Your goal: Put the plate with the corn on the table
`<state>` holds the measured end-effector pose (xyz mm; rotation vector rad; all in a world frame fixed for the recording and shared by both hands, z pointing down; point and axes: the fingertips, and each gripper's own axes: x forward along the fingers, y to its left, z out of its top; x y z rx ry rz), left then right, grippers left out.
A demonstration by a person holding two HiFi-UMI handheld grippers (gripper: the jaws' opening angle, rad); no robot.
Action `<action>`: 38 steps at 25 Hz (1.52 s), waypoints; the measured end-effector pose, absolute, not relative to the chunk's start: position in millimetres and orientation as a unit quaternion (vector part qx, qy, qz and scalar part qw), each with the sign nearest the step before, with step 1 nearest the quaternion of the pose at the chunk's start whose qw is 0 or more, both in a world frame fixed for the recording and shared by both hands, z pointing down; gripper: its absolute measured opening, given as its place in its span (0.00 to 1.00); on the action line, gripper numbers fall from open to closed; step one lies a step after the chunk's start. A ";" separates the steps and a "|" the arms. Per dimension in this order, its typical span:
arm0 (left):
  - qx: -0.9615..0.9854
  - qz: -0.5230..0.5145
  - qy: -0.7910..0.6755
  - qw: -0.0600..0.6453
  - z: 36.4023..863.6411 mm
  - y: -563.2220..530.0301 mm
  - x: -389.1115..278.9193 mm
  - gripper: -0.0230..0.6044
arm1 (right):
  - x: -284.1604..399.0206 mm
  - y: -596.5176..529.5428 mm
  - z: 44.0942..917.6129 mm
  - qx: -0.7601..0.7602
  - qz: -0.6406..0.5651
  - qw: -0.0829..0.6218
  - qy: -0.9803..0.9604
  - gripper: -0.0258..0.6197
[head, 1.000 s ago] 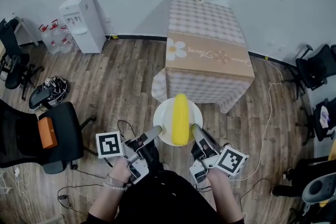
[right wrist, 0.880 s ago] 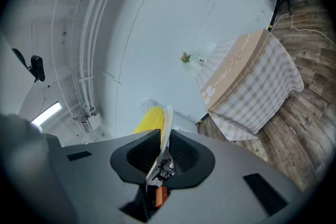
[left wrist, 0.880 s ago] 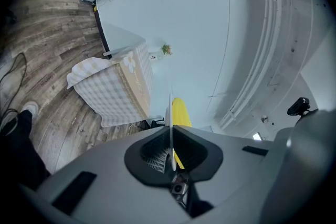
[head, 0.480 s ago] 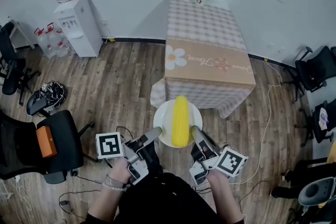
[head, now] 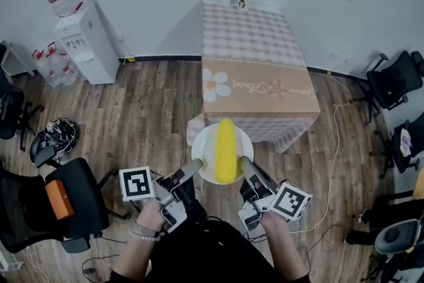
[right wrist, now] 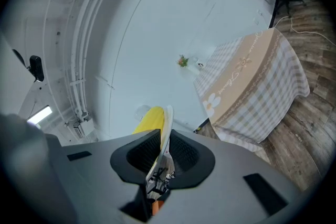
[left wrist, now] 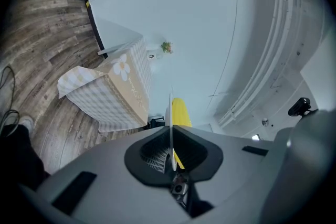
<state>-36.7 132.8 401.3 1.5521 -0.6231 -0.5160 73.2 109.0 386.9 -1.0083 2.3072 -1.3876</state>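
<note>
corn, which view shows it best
Head view: the whole corn lies lengthwise on the plate, seen from above. Both gripper views show only its yellow end beside the edge-on plate.

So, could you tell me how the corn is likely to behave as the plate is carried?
The corn is a rounded cob lying loose on the plate, so it would probably roll if the plate tilts. The left tool and right tool pinch only the thin rim at opposite sides, so the plate could pivot between them.
</note>
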 end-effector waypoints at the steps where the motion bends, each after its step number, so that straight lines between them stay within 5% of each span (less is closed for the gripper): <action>1: 0.681 -0.227 -0.271 0.641 400.3 127.3 -38.5 0.08 | 71.6 103.8 385.5 -0.349 -0.475 0.134 0.796 0.15; 38: 0.697 -0.192 -0.228 0.653 411.2 33.4 -77.5 0.08 | 33.1 23.6 395.7 -0.400 -0.470 0.150 0.773 0.15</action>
